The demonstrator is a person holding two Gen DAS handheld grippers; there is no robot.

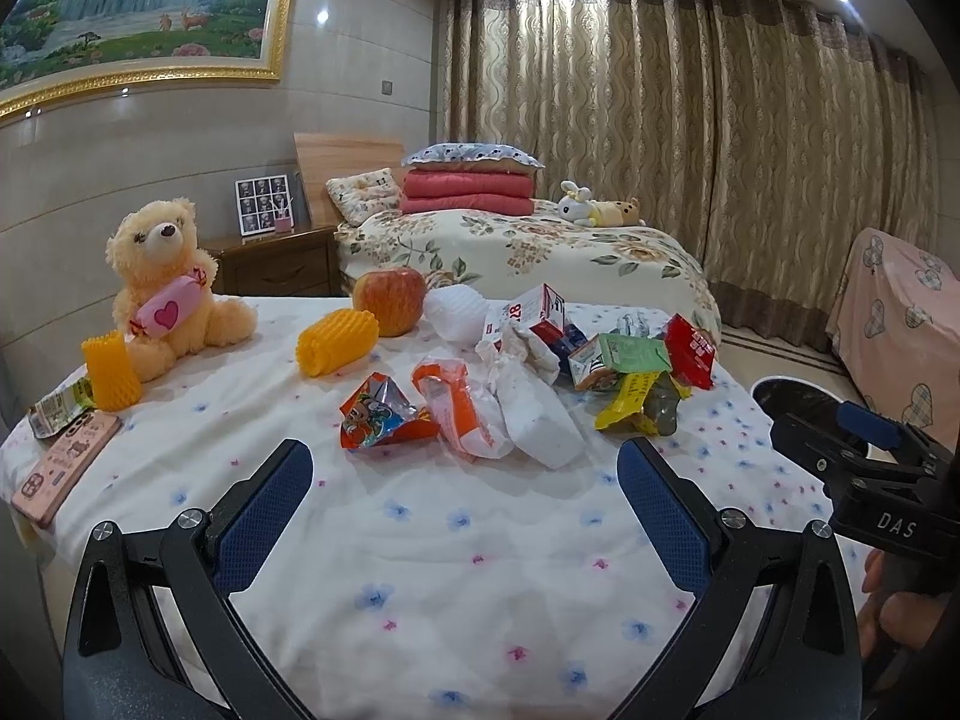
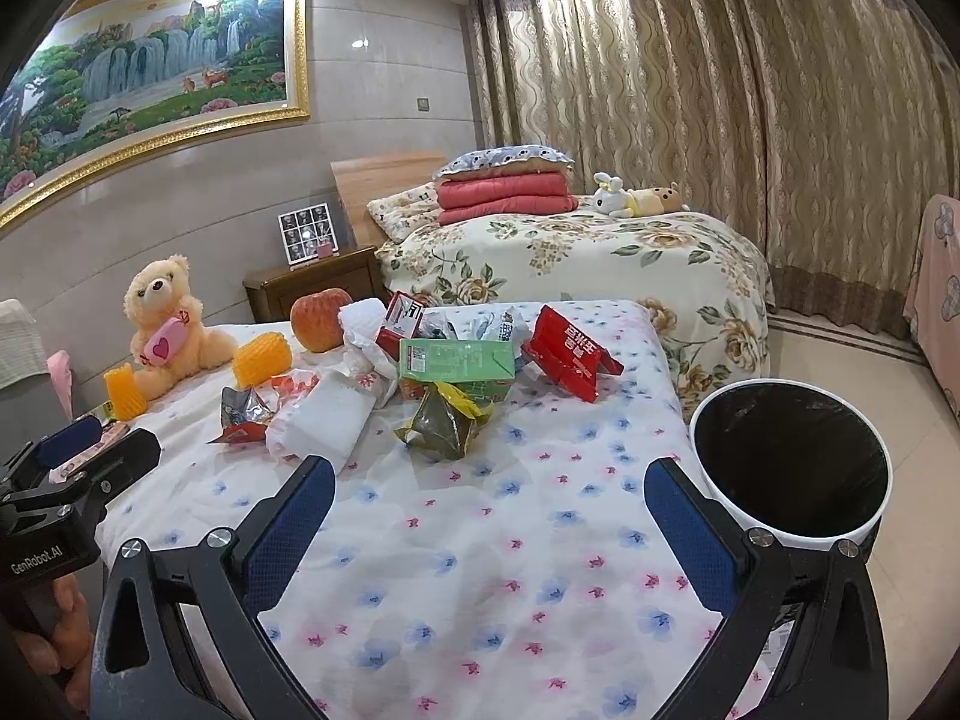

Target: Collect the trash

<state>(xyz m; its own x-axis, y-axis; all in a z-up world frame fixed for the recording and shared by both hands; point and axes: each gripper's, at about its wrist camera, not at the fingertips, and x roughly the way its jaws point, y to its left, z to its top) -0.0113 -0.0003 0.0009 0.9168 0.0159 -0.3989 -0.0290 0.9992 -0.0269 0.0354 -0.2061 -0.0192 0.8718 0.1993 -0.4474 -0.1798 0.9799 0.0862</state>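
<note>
1. My left gripper (image 1: 465, 480) hangs low over the flowered bedsheet (image 1: 420, 570), blue pads spread wide, nothing between them.
2. My right gripper (image 2: 489, 501) is the same: jaws wide apart, empty, above bare sheet.
3. The trash sits in a loose pile across the middle of the bed, well ahead of both grippers.
4. Closest to my left: a torn orange snack wrapper (image 1: 384, 414), with an orange-and-white plastic bag (image 1: 462, 414) touching it and a crumpled white packet (image 1: 540, 420) just beside that.
5. Farther right in the pile, a green carton (image 2: 456, 360) rests on a crumpled yellow-green wrapper (image 2: 444, 420).
6. A red packet (image 2: 570, 354) stands tilted at the pile's right edge.
7. A red-and-white carton (image 1: 534, 312) lies at the back, next to white foam fruit netting (image 1: 456, 312).
8. Behind the pile there's an apple (image 1: 390, 300), and an orange foam net sleeve (image 1: 339, 342) lies just beside it.
9. Far left, a teddy bear (image 1: 165, 282) sits with a second orange foam sleeve (image 1: 111, 369) upright in front of it.
10. A pink phone (image 1: 66, 468) lies at the left bed edge, a small green wrapper (image 1: 57, 408) near it.
11. The white trash bin (image 2: 789, 528), lined in black, stands on the floor by the bed's right side, just beside my right gripper.
</note>
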